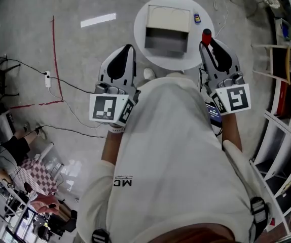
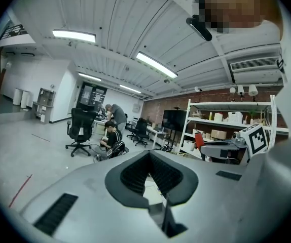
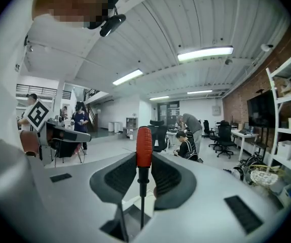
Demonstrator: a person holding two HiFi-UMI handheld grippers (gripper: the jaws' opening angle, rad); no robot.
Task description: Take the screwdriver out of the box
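An open cardboard box (image 1: 167, 29) stands on a small round white table (image 1: 144, 15) ahead of me. Both grippers are held up near my chest, clear of the box. The screwdriver, with its red handle (image 1: 206, 35) (image 3: 144, 146) and thin dark shaft, sticks up between the pads of my right gripper (image 1: 207, 42) (image 3: 144, 161), which is shut on it. My left gripper (image 1: 130, 48) (image 2: 148, 158) is to the left of the table, jaws together, with nothing in them. The inside of the box is grey and shadowed; I cannot see what lies in it.
A small blue thing (image 1: 197, 18) lies on the table beside the box. Metal shelving (image 1: 287, 110) runs along the right. Cables and a power strip (image 1: 47, 78) cross the floor at left, by a red tape line (image 1: 55, 54). People and office chairs (image 2: 81, 128) are farther off.
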